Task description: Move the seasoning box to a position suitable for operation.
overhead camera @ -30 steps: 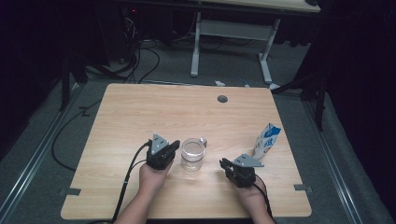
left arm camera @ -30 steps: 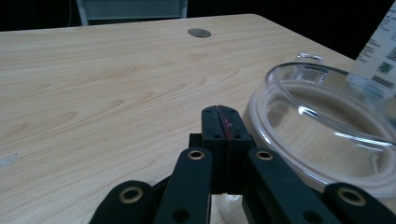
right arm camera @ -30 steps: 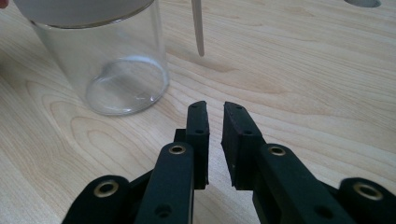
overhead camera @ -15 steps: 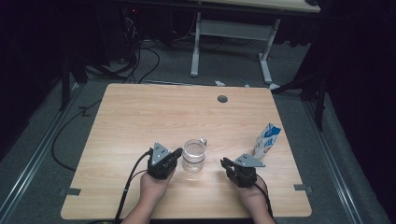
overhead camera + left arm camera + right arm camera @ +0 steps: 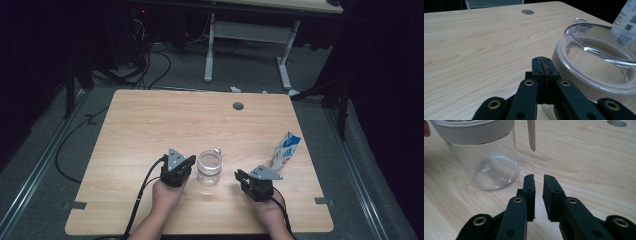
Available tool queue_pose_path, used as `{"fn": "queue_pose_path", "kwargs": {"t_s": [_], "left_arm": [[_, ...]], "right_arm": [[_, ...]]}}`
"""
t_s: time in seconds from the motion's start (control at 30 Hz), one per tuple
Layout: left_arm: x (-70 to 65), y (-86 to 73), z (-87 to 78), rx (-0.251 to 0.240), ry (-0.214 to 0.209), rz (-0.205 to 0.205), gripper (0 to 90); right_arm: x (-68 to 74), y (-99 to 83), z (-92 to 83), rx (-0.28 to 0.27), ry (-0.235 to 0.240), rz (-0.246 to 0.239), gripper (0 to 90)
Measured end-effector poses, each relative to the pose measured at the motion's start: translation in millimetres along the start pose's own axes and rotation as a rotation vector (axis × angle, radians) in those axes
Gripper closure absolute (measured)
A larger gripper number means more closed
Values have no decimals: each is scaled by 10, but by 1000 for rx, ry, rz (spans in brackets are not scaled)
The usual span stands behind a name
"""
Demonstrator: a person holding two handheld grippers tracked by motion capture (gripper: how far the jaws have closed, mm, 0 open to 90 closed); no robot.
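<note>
Between the earlier frames and this one, little moved: the left hand and its gripper [image 5: 186, 162] edged slightly nearer the jar [image 5: 209, 168]; the right gripper [image 5: 242, 176], jar and carton held their places.

Table [image 5: 150, 125]: pale wood, with a round cable hole [image 5: 238, 106] well beyond the jar.

Carton [image 5: 286, 150]: blue and white, upright, right of the jar and apart from it.

Jar: clear glass, wide mouth, upright, empty as far as could be seen, with a small clasp at its far rim. It stood between the two grippers.

Left gripper [image 5: 543, 65]: jaws fully closed, empty, just beside the jar's left wall; contact could not be told.

Right gripper [image 5: 538, 180]: jaws a narrow slot apart, gripping nothing, near the jar's right side but clear of it.

Step, as judged: both grippers approaching the jar, no hold taken. The next move would call for wider jaws to span the jar's wall or rim.
</note>
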State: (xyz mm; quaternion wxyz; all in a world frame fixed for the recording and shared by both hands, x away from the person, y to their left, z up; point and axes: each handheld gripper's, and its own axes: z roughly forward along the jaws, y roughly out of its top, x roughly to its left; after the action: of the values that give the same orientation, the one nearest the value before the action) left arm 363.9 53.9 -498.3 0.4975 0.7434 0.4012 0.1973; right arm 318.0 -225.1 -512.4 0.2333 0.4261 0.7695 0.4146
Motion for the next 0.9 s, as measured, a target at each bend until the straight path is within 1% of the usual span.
{"fn": "queue_pose_path", "kwargs": {"t_s": [0.03,0.07,0.1,0.2,0.4,0.5,0.53,0.57,0.6,0.63,0.7,0.8,0.83,0.9], "left_arm": [[0,0,0,0,0,0,900],[-16,-2,7,2,-10,2,900],[-36,-10,1,-2,-7,7,900],[-57,-35,-27,-5,-18,1,900],[-158,-98,-123,-12,-33,4,900],[-266,-142,-166,-14,-57,14,900],[-285,-147,-173,-14,-62,17,900],[-330,-156,-188,-12,-64,29,900],[-360,-162,-193,-13,-71,29,900],[-410,-169,-197,-12,-93,32,900],[-489,-178,-193,-12,-116,42,900],[-599,-180,-167,-12,-145,57,900],[-647,-178,-152,-11,-161,62,900],[-712,-174,-123,-9,-179,72,900]], "right_arm": [[0,0,0,0,0,0,803],[-3,-1,0,-1,0,1,803],[-11,-2,-5,-1,0,5,803],[-32,-7,-23,-4,-8,12,802],[-58,-17,-65,-8,-18,19,801],[-58,-25,-100,-8,-24,18,801],[-64,-32,-119,-8,-27,18,800],[-66,-37,-126,-9,-28,22,800],[-82,-49,-148,-8,-34,20,800],[-103,-72,-185,-8,-43,32,800],[-115,-78,-197,-8,-47,29,800],[-144,-101,-253,-14,-61,42,800],[-148,-104,-265,-16,-63,43,800],[-165,-123,-314,-20,-79,45,801]]}}
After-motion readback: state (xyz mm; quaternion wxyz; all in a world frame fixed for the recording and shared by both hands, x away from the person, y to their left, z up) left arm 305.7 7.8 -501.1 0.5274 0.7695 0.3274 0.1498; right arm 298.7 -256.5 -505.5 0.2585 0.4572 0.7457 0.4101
